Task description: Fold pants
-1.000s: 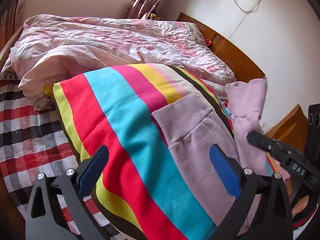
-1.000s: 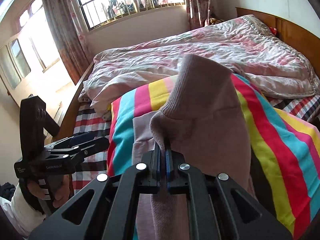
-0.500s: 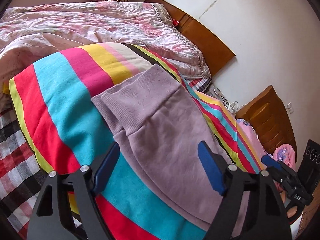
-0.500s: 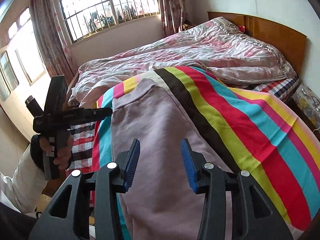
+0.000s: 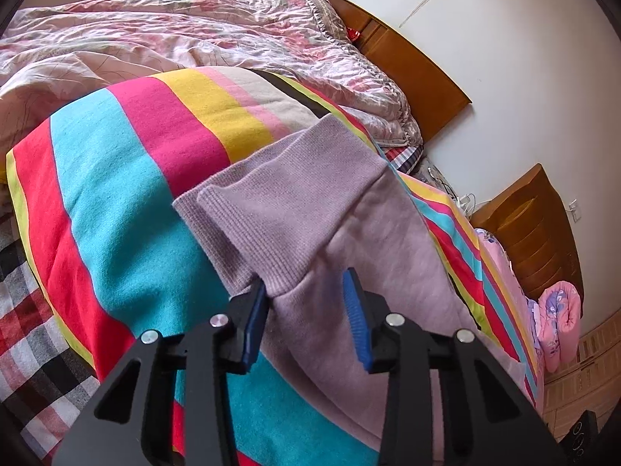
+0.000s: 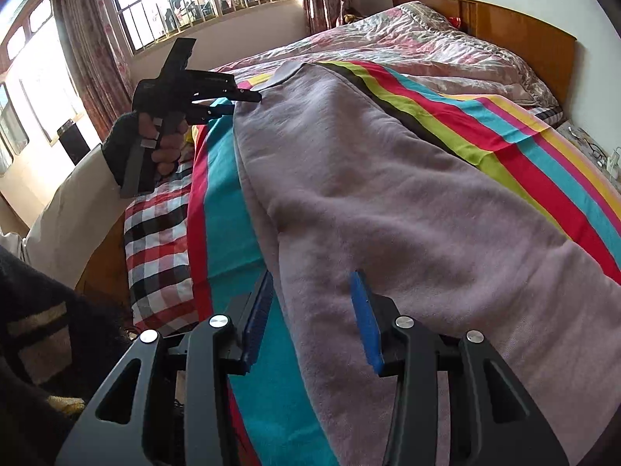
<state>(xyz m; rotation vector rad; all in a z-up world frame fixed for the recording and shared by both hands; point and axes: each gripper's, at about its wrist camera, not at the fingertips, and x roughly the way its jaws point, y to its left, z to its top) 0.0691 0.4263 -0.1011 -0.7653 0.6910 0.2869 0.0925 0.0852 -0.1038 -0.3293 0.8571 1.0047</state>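
The bed (image 6: 524,35), with its wooden headboard at the upper right of the right wrist frame, carries a crumpled pink quilt (image 5: 163,39) and a bright striped blanket (image 5: 116,178) spread over a checked sheet (image 6: 155,240). The lilac pants (image 6: 388,194) lie flat along the blanket, running from the lower right of that frame to the upper middle; in the left wrist frame their ribbed cuffs (image 5: 295,194) sit mid-picture. The left gripper (image 5: 306,308) hovers at the cuffs, jaws apart and gripping nothing. The right gripper (image 6: 312,310) straddles the pants' edge, jaws likewise apart and empty.
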